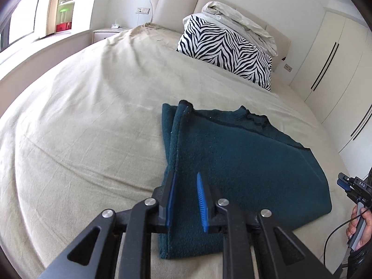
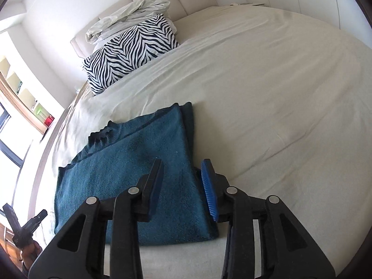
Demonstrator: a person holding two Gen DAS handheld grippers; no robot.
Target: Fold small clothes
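Left wrist view: the left gripper (image 1: 186, 200) hangs over the near left edge of the teal sweater (image 1: 244, 162), its jaws parted with nothing between them; one finger sits over the folded side edge and the other over the garment's body. The sweater lies flat on the beige bed sheet (image 1: 81, 127), near the person's side of the bed, with both long sides already turned inward, so that it forms a narrow panel whose collar points toward the zebra-print pillow (image 1: 225, 48). Right wrist view: the right gripper (image 2: 183, 186) is likewise released and empty, straddling the near right edge of the sweater (image 2: 127, 162), where a doubled layer shows along the side. Each gripper appears at the margin of the other's view, placing them at opposite near corners. This symmetrical stance probably prepares a paired pinch of the hem corners, so the lower edge can be carried toward the collar evenly. The crumpled duvet (image 2: 130, 16) stacked on the pillow stays well apart from the work area.
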